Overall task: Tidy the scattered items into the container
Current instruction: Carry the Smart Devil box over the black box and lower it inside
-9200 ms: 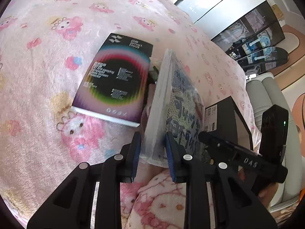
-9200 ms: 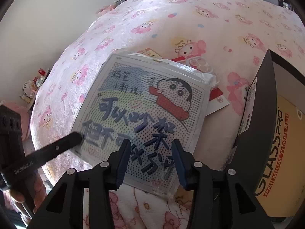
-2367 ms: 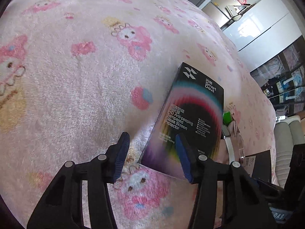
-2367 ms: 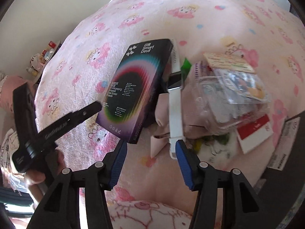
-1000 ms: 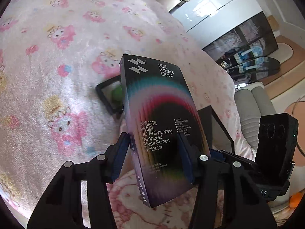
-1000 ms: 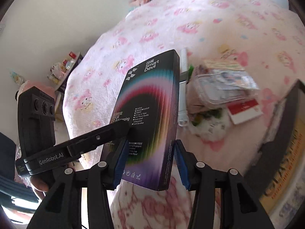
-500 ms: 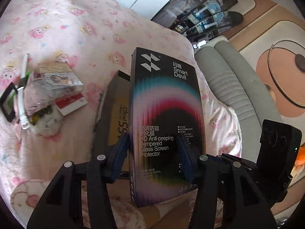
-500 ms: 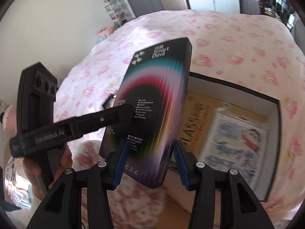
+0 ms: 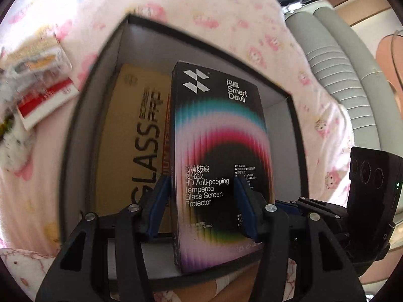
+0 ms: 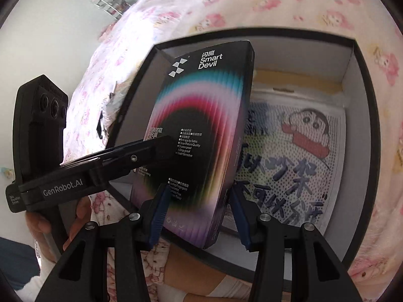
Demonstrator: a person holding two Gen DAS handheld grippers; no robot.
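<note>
Black Smart Devil screen protector box [image 9: 216,151], rainbow ring printed on its face, held nearly upright over an open black container [image 9: 83,125] with white inner walls. Lower end of the box close to the container's near wall; impossible to tell whether it touches anything inside.

Left gripper [image 9: 201,186] with the box between its blue pads: one pad on the printed face, the other behind the box's left edge. Jaws opening, pads touching the box on both sides. Seen from the right wrist camera, reaching in from the left with a finger across the box's face, and a hand [image 10: 75,216] wrapped around its handle.

Right gripper [image 10: 199,201] clamped on the lower part of the same box, one pad in front of the face, the other against the box's right side.

Inside the container, lying flat: a yellow Glass Pro package [image 9: 131,138] on the left as the left camera sees it, and a pack with a dotted cartoon picture of a boy in a red scarf [image 10: 289,151] beside it, partly hidden behind the held box.

Container resting on a pink blanket [image 9: 226,12] printed with cartoon characters. On the blanket just outside the container's left wall, blurred: a clear plastic packet [image 9: 37,60] and a red and white card [image 9: 47,95]. Grey ribbed sofa [image 9: 340,63] beyond the blanket at upper right.
</note>
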